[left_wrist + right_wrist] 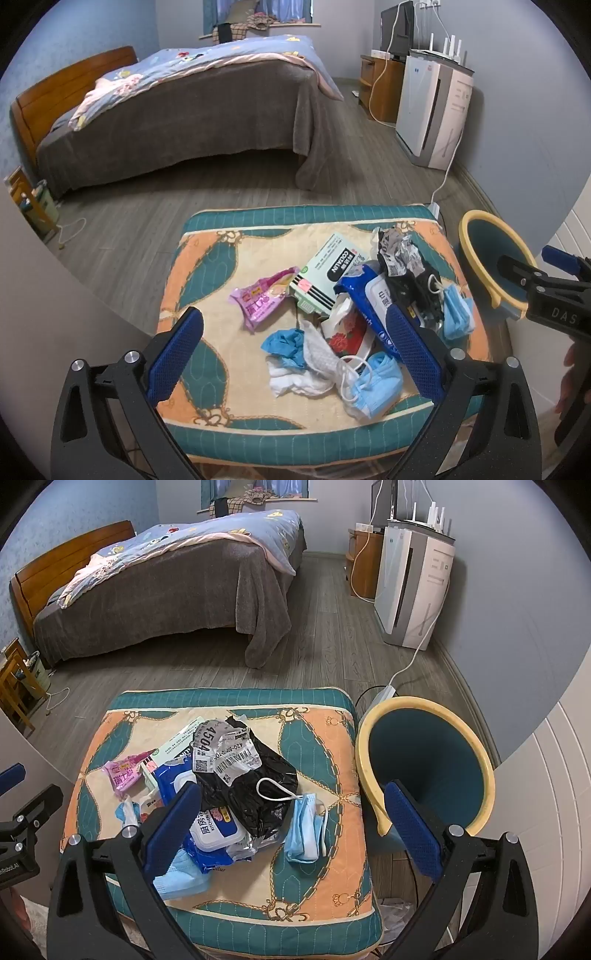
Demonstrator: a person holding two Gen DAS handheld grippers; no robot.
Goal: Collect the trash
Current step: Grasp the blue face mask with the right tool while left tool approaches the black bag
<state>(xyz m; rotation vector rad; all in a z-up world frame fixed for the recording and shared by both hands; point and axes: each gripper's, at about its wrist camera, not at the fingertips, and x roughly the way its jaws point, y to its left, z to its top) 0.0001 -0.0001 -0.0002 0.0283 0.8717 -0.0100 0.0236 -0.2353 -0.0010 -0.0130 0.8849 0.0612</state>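
A pile of trash lies on a patterned cushion (207, 258): a pink wrapper (264, 297), a green-white box (328, 273), blue wipe packs (373, 295), white tissues (314, 365), blue face masks (376, 384), and a black crumpled bag (255, 786). A teal bin with a yellow rim (424, 760) stands right of the cushion. My left gripper (295, 354) is open above the near side of the pile. My right gripper (291, 827) is open over the cushion's right part, beside a face mask (306, 830). Both are empty.
A bed (177, 110) with a grey cover stands across the wood floor. A white air purifier (432, 110) and a cable (448, 166) are by the right wall. A small wooden stand (26, 199) is at far left. A white panel (554, 775) rises at right.
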